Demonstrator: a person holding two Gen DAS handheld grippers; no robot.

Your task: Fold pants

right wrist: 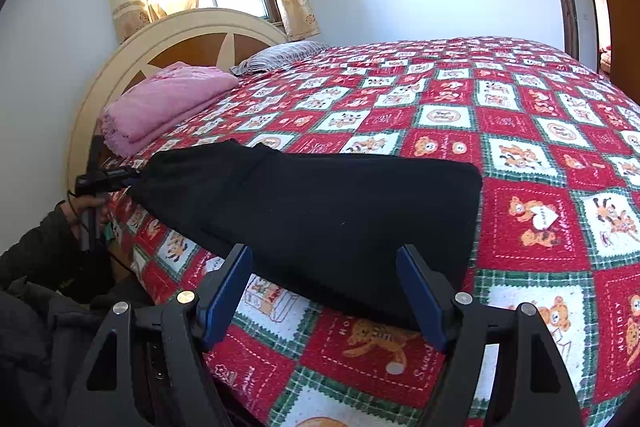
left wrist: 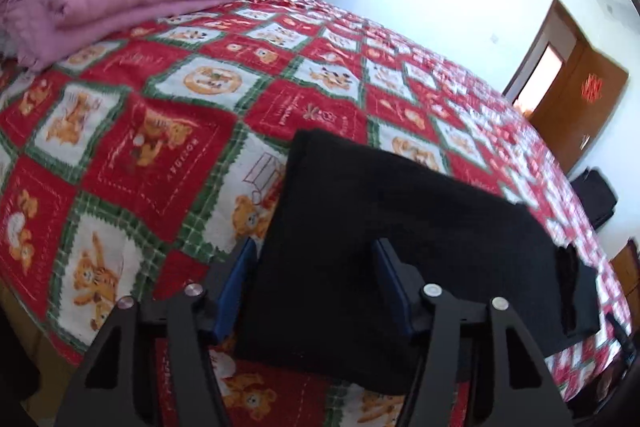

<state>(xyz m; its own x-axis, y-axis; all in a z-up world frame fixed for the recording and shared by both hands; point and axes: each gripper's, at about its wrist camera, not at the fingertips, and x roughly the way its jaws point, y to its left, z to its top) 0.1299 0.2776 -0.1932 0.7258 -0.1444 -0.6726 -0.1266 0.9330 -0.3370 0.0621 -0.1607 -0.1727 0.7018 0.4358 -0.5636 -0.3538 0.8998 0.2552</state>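
The black pants (left wrist: 384, 227) lie folded lengthwise on the red patchwork bedspread (left wrist: 160, 131), near the bed's front edge. My left gripper (left wrist: 314, 251) is open, its blue fingers astride one end of the pants. In the right wrist view the pants (right wrist: 320, 211) stretch from left to right, and my right gripper (right wrist: 328, 259) is open just in front of their near edge. The left gripper (right wrist: 108, 177) shows there at the pants' far left end, held by a hand.
A folded pink blanket (right wrist: 164, 107) lies by the cream headboard (right wrist: 132, 47), with a striped pillow (right wrist: 276, 57) behind it. A brown door (left wrist: 576, 107) stands past the bed's far side. The person's dark sleeve (right wrist: 36, 259) is low at left.
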